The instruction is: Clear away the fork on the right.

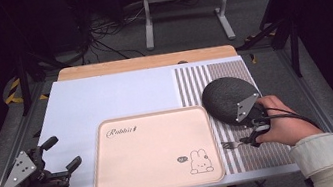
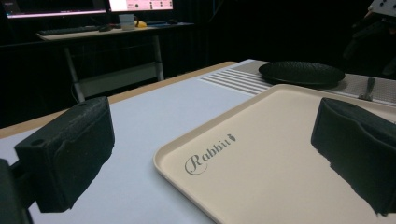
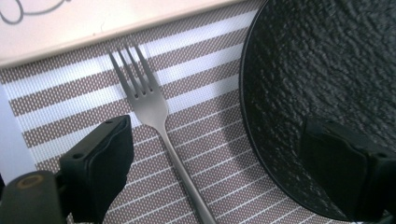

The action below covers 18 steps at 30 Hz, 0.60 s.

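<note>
Overhead light is brightening the table (image 1: 104, 98); surroundings are staying dark from 9 through 3 o'clock, near jaws blurring.

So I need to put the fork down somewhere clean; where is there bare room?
The cream tray is bare, and so is the white mat behind it and to its left. It is crowded on the striped placemat, where the fork, black plate and right gripper sit.

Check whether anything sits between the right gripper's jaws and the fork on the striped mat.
Nothing visible does. The right gripper hangs open over the fork, whose handle runs up between the jaws on bare striped mat. The black plate lies beside it, under one jaw, apart from the fork.
</note>
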Available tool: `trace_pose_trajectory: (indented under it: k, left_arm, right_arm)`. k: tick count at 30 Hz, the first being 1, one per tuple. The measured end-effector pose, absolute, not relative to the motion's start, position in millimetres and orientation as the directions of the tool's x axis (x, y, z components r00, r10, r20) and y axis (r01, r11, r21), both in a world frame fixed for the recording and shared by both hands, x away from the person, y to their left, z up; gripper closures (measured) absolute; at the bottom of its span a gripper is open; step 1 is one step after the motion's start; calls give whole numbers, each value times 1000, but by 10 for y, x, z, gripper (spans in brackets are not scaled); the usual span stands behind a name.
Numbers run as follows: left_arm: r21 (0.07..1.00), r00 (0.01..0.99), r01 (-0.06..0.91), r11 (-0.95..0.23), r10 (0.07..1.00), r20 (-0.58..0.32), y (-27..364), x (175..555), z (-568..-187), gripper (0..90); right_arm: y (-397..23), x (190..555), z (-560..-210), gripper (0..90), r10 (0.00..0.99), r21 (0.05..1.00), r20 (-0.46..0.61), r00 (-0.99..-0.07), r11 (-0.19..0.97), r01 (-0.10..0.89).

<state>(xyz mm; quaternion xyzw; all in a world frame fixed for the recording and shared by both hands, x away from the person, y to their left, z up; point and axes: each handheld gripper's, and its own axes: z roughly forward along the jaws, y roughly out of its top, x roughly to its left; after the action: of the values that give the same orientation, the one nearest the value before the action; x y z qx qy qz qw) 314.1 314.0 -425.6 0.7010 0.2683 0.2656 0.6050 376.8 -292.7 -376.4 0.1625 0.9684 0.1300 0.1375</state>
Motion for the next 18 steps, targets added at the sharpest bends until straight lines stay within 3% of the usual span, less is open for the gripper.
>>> trace_pose_trajectory:
  k: [18]
  left_arm:
    - [991, 714, 53, -124, 698, 49, 3137, 3141, -4257, 3]
  right_arm:
    - [-2887, 3788, -3955, 117, 298, 167, -150, -943, 947, 273]
